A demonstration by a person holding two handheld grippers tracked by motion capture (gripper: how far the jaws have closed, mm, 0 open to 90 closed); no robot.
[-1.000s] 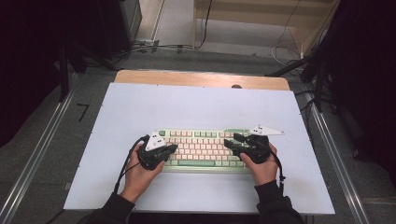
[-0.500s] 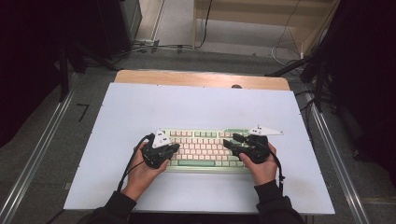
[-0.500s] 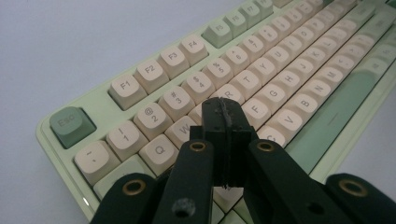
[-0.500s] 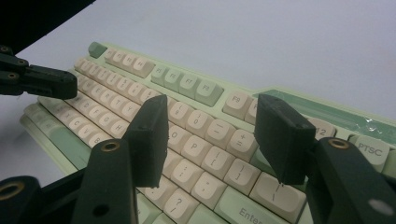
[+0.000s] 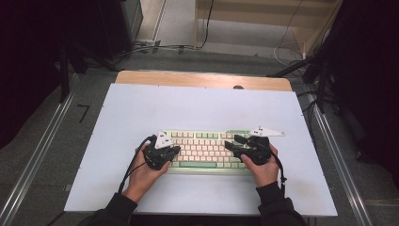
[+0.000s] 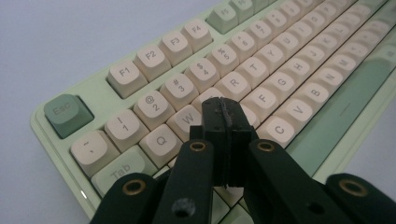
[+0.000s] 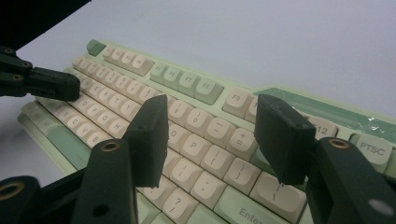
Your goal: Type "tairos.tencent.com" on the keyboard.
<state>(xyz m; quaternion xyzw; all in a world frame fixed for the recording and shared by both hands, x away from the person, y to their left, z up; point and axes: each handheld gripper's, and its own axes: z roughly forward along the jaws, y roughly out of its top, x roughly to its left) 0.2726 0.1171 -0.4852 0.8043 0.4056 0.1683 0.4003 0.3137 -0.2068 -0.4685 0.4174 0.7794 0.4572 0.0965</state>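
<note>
Both hands are parked over the mint-green keyboard (image 5: 202, 150), which lies square on the white table (image 5: 197, 108) close to the person's edge. The left gripper (image 5: 175, 149) sits over the keyboard's left end with its jaws pressed together, nothing between them; in the left gripper view that closed tip (image 6: 225, 116) hangs right above the letter rows, somewhere around the E and D keys, with the W key (image 6: 190, 119) just beside it. I can't tell whether it is actually touching a keycap or hovering just off it.

Over on the other end, the right gripper (image 5: 234, 142) has its jaws parted, roughly half wide, holding nothing. The right gripper view puts the gap (image 7: 212, 135) above the bracket and P keys, with the Enter key (image 7: 243, 212) nearer the camera.

What's changed over the last second? Very little: neither hand has travelled, neither pair of jaws has shifted. Only the grey plate on the left gripper (image 5: 163, 139) seems tipped a shade differently. So my read is a pause between key presses, with the closed left tip the likely poker.
</note>
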